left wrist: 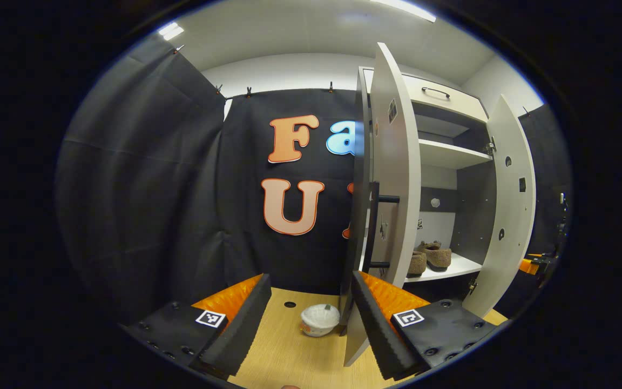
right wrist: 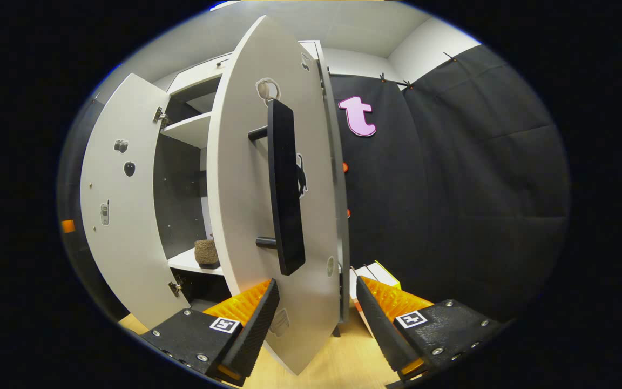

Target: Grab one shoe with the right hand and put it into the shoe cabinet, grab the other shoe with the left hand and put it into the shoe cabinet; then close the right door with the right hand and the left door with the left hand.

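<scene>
The left gripper (left wrist: 311, 319) is held wide open, and nothing is gripped. Between its jaws, a bare stretch of wooden floor (left wrist: 289, 356) and a small white bowl (left wrist: 319, 320) are seen; the bowl lies beyond the fingertips, apart from both. The lower edge of the left door (left wrist: 392, 178) is seen just inside the right-hand finger; whether that finger touches the door cannot be told. A black bar handle (left wrist: 374, 224) is mounted on that door, above the right-hand finger.

Beyond the left door, to the right of the jaws, the open cabinet (left wrist: 446, 156) is seen. Two brown shoes (left wrist: 428, 257) are set side by side on its lower shelf. Two shelves are counted, and one drawer with a handle is seen at the top. The right door (left wrist: 505, 205) stands open farther to the right.

The right gripper (right wrist: 316, 310) is likewise held wide open, with nothing clamped. The right door's bottom edge passes between its jaws, near the left-hand finger; contact cannot be confirmed. One black handle (right wrist: 285, 189) is fixed to the door face above the jaws. To the left of the jaws, one shoe is seen on the lower shelf, with the other door beyond it. A white box (right wrist: 376, 273) lies just behind the right-hand finger.
</scene>
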Demonstrator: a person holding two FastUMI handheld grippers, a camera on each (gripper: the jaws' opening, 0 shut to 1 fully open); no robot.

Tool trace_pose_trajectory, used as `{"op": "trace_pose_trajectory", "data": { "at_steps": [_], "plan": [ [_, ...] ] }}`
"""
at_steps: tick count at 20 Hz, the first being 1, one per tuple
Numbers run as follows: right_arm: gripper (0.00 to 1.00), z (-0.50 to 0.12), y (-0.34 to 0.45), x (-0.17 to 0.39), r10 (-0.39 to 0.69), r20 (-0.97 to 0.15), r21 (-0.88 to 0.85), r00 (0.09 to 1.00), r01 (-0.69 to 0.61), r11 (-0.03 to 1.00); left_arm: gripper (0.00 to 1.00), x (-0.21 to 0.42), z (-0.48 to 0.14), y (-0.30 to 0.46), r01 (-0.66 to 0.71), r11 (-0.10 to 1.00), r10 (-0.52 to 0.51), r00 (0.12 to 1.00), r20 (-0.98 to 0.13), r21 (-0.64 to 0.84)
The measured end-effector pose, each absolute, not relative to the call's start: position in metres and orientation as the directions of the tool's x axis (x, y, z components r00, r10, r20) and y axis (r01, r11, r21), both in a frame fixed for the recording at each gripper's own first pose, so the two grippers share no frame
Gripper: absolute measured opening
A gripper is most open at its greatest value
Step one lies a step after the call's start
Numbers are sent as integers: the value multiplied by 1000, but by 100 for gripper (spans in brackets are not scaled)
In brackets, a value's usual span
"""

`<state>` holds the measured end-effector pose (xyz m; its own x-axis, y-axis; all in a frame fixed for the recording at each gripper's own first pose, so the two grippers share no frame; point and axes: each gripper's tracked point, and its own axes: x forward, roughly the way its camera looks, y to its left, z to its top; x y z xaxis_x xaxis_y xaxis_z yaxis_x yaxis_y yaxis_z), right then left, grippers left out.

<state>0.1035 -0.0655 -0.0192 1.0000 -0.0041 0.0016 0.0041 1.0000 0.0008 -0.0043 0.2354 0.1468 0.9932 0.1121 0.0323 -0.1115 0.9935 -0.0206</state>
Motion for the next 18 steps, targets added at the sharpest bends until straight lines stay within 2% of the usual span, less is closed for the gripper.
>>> {"op": "trace_pose_trajectory", "data": {
  "at_steps": [1,2,3,4,5,6,7,9,10,14,18],
  "plan": [
    [90,-15,-57,100,-3,1,2,1000,3,1000,97,-1,144,236,-100,995,101,995,28,-20],
    [81,-14,-49,104,0,7,1,1000,0,1000,99,4,142,239,-90,996,91,996,24,-20],
    [90,-13,-40,106,8,12,0,1000,-8,1000,97,9,139,240,-81,997,81,997,16,-21],
    [90,-13,-30,108,23,13,1,1000,-23,1000,96,13,133,241,-74,997,74,997,7,-23],
    [82,-13,-17,109,47,13,6,999,-47,999,96,18,130,243,-66,998,67,998,3,-24],
    [99,-12,-10,111,51,15,7,999,-51,999,96,21,126,243,-61,998,61,998,-1,-23],
    [92,-13,-8,111,41,18,1,999,-41,999,97,23,124,245,-58,998,58,998,0,-20],
    [92,-18,-2,115,37,13,4,999,-37,999,94,30,116,246,-48,999,47,999,-3,-21],
    [92,-18,1,113,41,7,10,999,-41,999,99,34,113,247,-43,999,43,999,-7,-25],
    [92,-21,4,103,31,-17,-10,999,-31,999,94,52,98,247,-21,998,20,999,-31,-52],
    [92,-18,5,91,20,-14,-36,1000,-20,999,94,65,87,232,7,999,-10,999,-47,-49]
  ]
}}
